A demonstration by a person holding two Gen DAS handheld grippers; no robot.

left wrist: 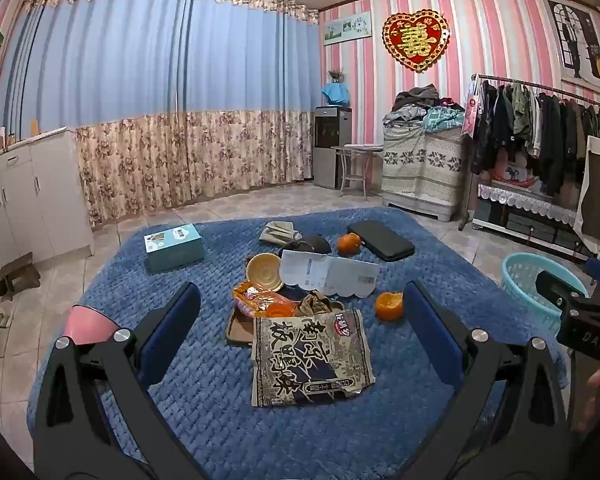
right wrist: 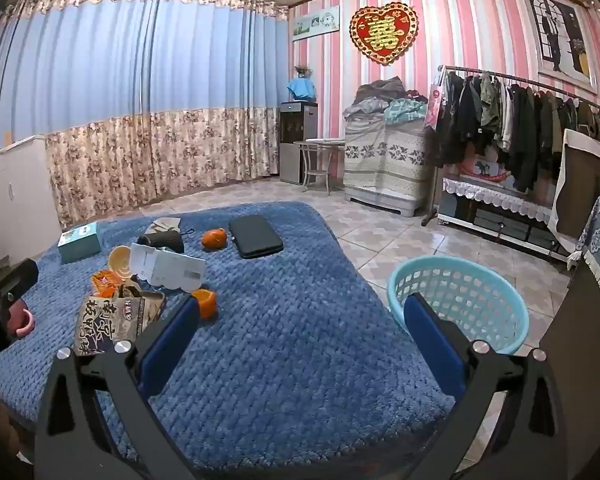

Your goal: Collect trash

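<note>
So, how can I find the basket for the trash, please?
Find the big blue blanket covering the bed. Just past its right edge, on the tiled floor, stands the light blue basket. It is round with perforated walls, and the only open container nearby.

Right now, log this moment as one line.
left gripper: open, empty, above snack bag | right gripper: open, empty | basket: empty, beside blue mat | trash: uncollected

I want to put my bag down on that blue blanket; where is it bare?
Blue blanket lies bare between the orange peel and the blue basket, and between teal box and snack bag. Crowded around the bowl and paper.
</note>
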